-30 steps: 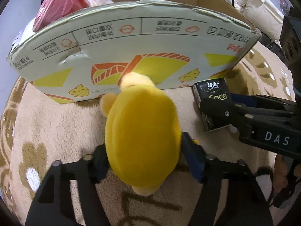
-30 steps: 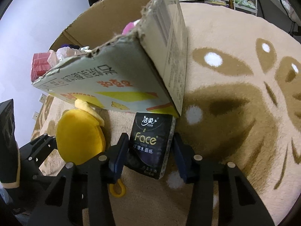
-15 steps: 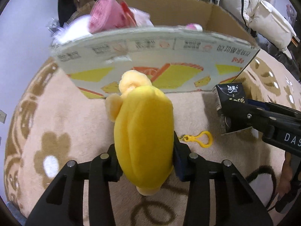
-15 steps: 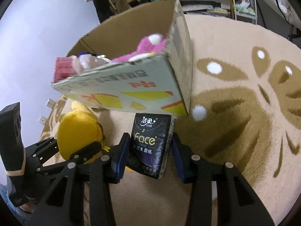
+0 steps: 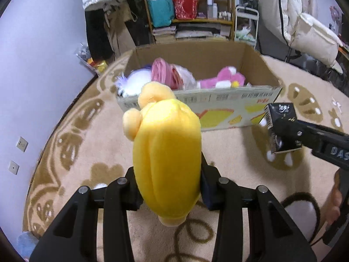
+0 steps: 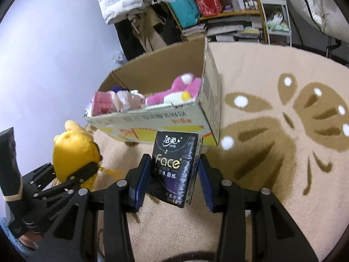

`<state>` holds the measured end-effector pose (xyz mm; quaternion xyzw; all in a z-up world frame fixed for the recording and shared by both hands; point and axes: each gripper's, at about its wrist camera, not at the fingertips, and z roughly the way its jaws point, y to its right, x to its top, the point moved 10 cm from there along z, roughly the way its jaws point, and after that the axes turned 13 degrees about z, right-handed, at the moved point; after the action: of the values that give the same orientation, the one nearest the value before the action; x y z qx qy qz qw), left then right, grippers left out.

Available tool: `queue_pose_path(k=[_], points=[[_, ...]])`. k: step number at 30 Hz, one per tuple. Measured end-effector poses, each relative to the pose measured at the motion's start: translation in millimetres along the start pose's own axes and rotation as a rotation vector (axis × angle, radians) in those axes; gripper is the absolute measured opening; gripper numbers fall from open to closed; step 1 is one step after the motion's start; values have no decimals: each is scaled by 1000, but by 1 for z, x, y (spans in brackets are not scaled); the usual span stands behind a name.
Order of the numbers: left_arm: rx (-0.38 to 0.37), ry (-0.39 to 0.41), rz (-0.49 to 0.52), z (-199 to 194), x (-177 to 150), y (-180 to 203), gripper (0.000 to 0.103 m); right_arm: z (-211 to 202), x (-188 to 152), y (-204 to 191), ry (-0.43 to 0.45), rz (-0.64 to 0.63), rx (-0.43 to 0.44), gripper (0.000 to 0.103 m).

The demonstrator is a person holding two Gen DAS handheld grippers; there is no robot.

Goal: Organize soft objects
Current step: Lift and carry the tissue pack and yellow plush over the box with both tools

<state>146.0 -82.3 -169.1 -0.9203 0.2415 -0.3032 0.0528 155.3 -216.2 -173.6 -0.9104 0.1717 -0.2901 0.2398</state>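
Black left gripper (image 5: pixel 170 187) and right gripper (image 6: pixel 174 174), silver screws, blue pads.

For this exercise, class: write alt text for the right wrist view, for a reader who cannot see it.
The right gripper holds a black Face tissue pack upright above a beige patterned rug. Behind it stands an open cardboard box with a pink plush toy inside. At left, the left gripper grips a yellow plush toy.

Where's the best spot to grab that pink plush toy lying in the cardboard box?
Grip the pink plush toy across its narrow body, coming straight down through the open top of the cardboard box; the tall walls block any sideways approach, and it lies flat on top.
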Motion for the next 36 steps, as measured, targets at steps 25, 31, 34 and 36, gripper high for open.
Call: queue_pose_path(k=[25, 31, 34, 36], points=[[85, 222, 21, -60, 99, -36, 39, -28, 55, -28, 132, -46, 9, 45], [93, 254, 39, -54, 133, -42, 40, -21, 77, -36, 143, -58, 14, 45], [94, 265, 40, -49, 148, -46, 40, -16, 85, -41, 139, -68, 15, 45], [83, 264, 36, -44, 155, -47, 41, -11, 91, -43, 138, -78, 7, 45]])
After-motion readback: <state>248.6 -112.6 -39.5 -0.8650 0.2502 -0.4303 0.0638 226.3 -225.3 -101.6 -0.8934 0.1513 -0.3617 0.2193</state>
